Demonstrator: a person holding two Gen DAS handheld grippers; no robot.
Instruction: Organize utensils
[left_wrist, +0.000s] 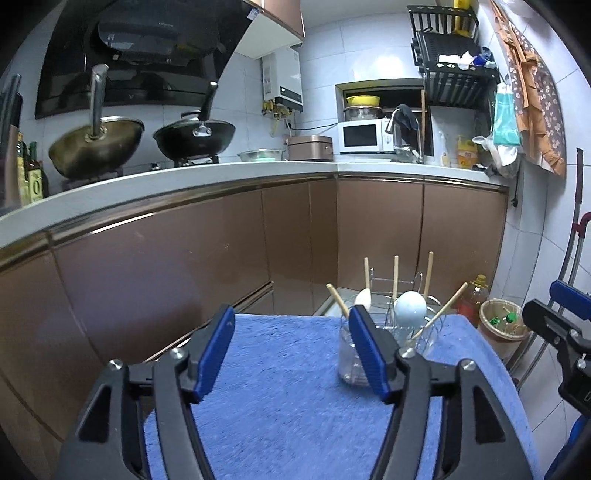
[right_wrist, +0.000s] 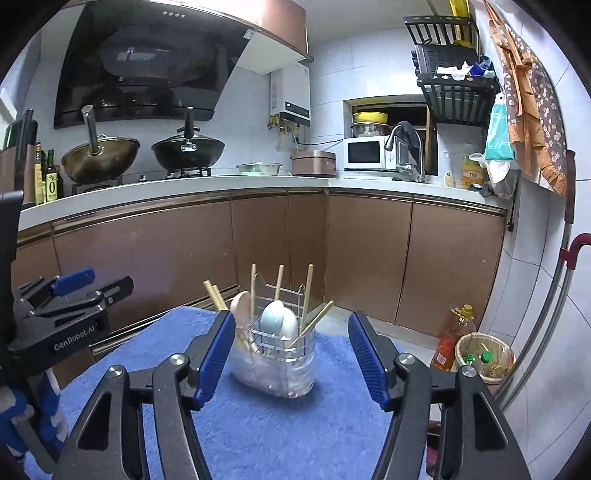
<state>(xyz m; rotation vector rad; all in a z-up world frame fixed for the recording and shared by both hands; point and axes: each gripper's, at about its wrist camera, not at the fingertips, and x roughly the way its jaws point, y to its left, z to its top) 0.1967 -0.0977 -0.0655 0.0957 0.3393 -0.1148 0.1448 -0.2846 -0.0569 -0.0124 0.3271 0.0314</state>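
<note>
R gripper (right_wrist: 291, 354), nearest the lens: jaws spread wide, nothing btwn the blue pads (right_wrist: 216, 356); L gripper (left_wrist: 291, 350) likewise open & empty. Both hang above the blue towel (right_wrist: 258, 424). Task items sit just ahead of the R gripper, roughly on its centre line, & ahead-right of the L gripper, partly hidden behind its R pad: a clear holder (right_wrist: 275, 365) w/ a wire rack (right_wrist: 284, 317) set in it. Count, R-wrist view: 1 holder, 1 rack, 1 pale-blue spoon bowl (right_wrist: 275, 319), 1 beige spoon (right_wrist: 240, 302), approx. 6 wooden sticks (right_wrist: 279, 277) (chopsticks or handles; cannot tell which), some upright, some leaning outward. No loose utensil visible on the towel, so the sorting looks about done. Step in hand, as judged: back clear of the holder. To do it well, keep pads apart & clear of the leaning sticks, esp. the two angled toward the L pad, so nothing tips.
</note>
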